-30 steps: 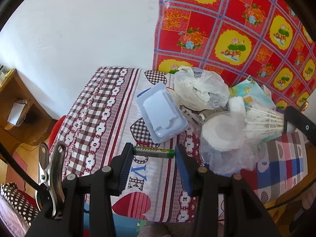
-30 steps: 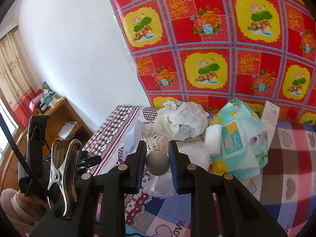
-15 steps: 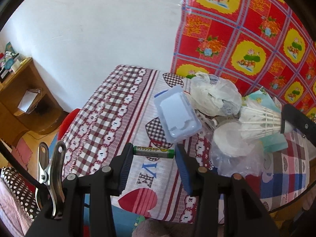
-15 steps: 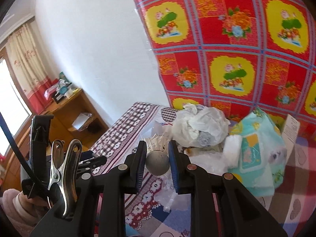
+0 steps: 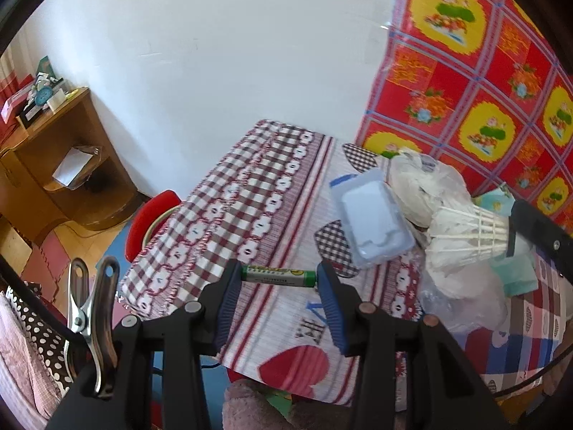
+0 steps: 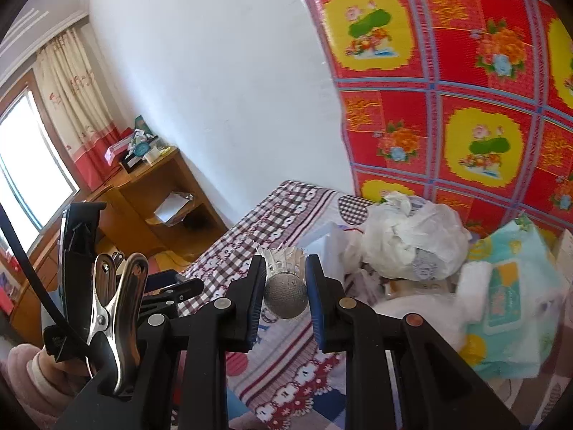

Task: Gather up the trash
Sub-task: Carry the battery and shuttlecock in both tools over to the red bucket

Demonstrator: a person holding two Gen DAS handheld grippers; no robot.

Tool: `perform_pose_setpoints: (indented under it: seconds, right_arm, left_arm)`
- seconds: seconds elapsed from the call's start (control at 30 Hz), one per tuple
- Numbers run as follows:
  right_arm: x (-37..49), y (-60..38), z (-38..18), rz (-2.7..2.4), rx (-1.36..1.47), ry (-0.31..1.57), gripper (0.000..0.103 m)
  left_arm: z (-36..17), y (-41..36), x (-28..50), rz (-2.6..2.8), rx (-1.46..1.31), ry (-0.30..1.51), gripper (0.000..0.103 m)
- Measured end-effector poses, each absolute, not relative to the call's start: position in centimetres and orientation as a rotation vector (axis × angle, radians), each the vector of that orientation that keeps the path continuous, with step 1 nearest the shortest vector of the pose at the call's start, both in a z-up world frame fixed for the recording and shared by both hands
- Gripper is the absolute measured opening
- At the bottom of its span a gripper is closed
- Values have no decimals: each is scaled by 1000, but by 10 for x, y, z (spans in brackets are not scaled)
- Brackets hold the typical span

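Trash is already in both tongs: the left gripper [image 5: 279, 277] is clenched end to end on a green battery [image 5: 278, 275], and the right gripper [image 6: 285, 286] is clenched on the round cork of a shuttlecock [image 6: 285, 279], feathers pointing away from the camera. More litter lies heaped on the patterned tablecloth [image 5: 250, 208]: a clear plastic blister tray [image 5: 372, 222], a crumpled white plastic bag [image 6: 412, 243] and a teal tissue pack [image 6: 505, 286], bunched close against the red flowered cloth [image 6: 465, 107] at the back

The battery looks like the weaker hold. It is pinched only at its two small metal ends, so any twist of the wrist or a knock could pivot it out and let it roll off the table edge towards the floor. The shuttlecock cork is round and smooth, so it could squirt forward if the pads squeeze unevenly; in the left wrist view its feathers [image 5: 465, 236] hang just over the bag and tray, and dragging them across could snag or shove light litter. No bin shows in either view, so I cannot tell where the drop should go
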State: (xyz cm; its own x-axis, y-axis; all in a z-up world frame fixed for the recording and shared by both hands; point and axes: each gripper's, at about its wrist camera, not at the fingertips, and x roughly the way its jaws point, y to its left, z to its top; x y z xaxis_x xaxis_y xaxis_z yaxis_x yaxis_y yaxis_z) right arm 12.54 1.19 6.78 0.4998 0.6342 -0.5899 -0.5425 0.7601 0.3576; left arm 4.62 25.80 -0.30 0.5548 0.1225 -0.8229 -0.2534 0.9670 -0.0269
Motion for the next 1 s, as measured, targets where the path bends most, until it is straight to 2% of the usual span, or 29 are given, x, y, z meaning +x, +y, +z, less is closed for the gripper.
perform_pose_setpoints:
  seconds: [1.0]
  right_arm:
    - [134,198,66,823,71,838,24]
  left_arm:
    - [-20,436,40,346,-219,991,46]
